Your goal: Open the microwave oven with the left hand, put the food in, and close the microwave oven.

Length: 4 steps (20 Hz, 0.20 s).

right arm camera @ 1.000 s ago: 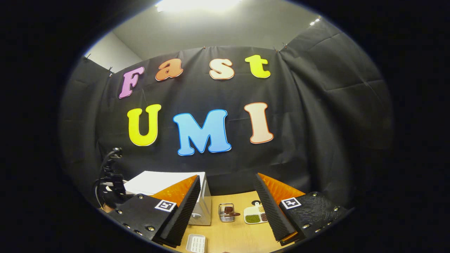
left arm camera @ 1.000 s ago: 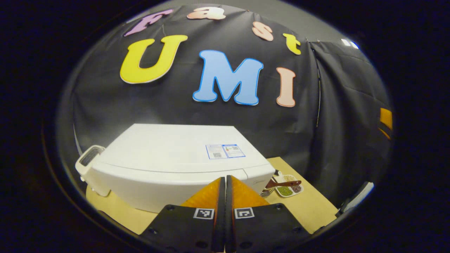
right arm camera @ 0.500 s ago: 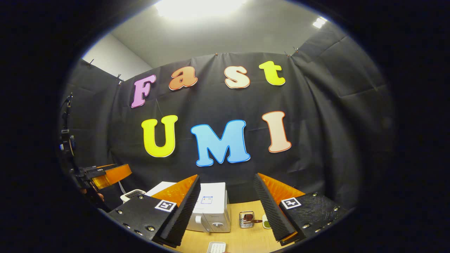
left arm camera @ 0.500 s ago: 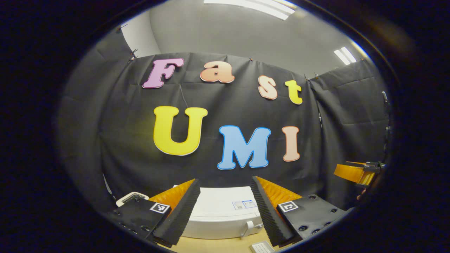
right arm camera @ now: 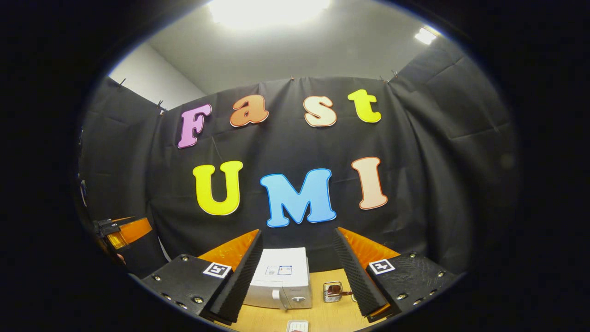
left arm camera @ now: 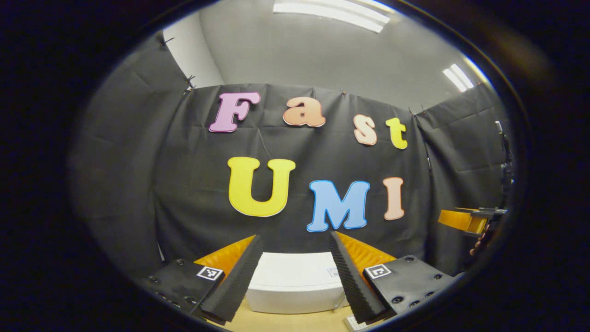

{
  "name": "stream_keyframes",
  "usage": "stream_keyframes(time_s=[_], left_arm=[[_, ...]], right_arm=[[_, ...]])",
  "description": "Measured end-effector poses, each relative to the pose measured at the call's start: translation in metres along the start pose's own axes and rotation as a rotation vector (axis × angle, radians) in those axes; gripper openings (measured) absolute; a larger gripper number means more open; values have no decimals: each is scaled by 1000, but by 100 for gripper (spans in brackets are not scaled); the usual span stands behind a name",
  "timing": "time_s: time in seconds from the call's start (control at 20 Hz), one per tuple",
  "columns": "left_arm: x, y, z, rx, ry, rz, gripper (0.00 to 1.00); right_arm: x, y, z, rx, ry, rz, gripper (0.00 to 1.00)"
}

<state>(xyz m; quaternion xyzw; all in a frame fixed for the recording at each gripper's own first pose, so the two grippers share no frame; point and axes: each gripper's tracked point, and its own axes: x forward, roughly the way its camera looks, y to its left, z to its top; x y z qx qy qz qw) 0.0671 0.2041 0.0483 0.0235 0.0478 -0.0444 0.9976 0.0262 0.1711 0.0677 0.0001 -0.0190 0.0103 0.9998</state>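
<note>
— Where's the microwave oven [left arm camera: 295, 282] from where you stand?

— Low in the left gripper view, bottom centre, framed between the two spread fingers of the left gripper [left arm camera: 295, 276]. White top, front edge curving toward the lens. It stands on the tan table [left arm camera: 286, 322]. The claw is wide apart and holds nothing.

— And the other camera?

— The right gripper [right arm camera: 297, 272] has its fingers parted too, nothing between them. There the microwave oven [right arm camera: 281, 279] sits at bottom centre, a little left, and you get its front: a handle and a round knob, door closed. The left gripper view gives you the top and little of the front.

— Anything else on the table [right arm camera: 322, 316]?

— In the right gripper view, a small metal basket [right arm camera: 332, 292] with a brown utensil lying across it, just right of the microwave, and a white tray [right arm camera: 297, 326] at the bottom edge, cut off.

— Can each camera see the other claw?

— At its edge, yes. The right gripper [left arm camera: 465, 221] shows at the right side of the left gripper view; the left gripper [right arm camera: 124, 233] shows at the left side of the right gripper view.
</note>
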Motion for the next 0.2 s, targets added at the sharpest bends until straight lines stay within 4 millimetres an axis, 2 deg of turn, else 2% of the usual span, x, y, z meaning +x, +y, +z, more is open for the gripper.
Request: stream_keyframes(time_s=[0.2], left_arm=[[-6,11,2,-6,-6,-25,94]], right_arm=[[-9,13,-1,-16,-2,-21,93]])
